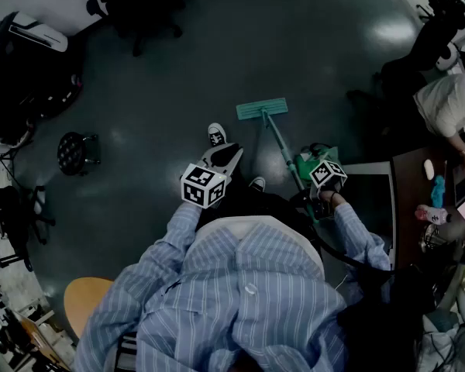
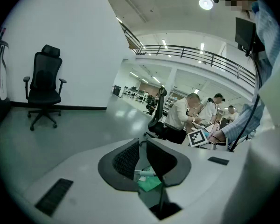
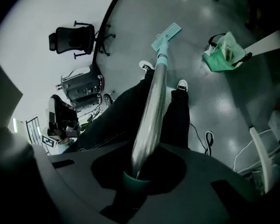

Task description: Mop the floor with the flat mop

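Looking down from the head, our right gripper, right of centre, has its fingers closed on the top end of the flat mop. Our left gripper, at centre, has its fingers slightly apart and holds nothing. The pad lies flat on the dark floor just above centre, beyond our shoes. The handle slants from lower right up-left to the pad, which lies crosswise. To mop well, we judge the left fingers should take the shaft lower down, with the pad flat and strokes clear of the green bag.

Blk office chair by white wall; green bag; round wood seat lower left.
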Motion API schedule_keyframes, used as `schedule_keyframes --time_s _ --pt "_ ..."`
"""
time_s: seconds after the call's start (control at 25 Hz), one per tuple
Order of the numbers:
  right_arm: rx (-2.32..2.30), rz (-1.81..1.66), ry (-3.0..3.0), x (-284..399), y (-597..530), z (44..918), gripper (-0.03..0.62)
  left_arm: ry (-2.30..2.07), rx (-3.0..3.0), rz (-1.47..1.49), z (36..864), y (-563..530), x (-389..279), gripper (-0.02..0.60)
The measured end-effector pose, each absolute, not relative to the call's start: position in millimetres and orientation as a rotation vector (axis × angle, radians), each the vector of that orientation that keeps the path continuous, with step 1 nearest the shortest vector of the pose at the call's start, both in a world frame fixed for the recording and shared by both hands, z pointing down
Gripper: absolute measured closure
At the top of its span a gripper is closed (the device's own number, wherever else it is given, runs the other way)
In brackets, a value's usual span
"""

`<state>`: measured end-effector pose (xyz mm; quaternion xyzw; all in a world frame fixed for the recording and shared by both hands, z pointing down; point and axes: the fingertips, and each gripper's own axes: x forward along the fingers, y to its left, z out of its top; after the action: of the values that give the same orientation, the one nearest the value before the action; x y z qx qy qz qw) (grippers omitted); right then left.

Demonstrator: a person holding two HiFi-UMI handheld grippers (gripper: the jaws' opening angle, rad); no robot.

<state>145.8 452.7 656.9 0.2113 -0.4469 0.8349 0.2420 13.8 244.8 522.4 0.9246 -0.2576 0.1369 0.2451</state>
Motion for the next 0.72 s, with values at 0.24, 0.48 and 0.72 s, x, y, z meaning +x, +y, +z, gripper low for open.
schedule_keyframes --time_s 0.24,0.48,0.72 --pt "0.588 2.270 -1.211 147.6 453.2 653.2 0.551 -0.696 2.517 0.368 519.5 243.5 14.0 0.529" --pt "0.603 2.252 -1.178 150.9 456.2 654.9 0.553 -0.680 2.504 0.345 520.6 239.8 18.3 0.529" --pt "0.616 2.257 -1.162 155.3 454.7 656.8 0.553 -0.651 2.504 0.352 523.4 236.1 27.1 0.529"
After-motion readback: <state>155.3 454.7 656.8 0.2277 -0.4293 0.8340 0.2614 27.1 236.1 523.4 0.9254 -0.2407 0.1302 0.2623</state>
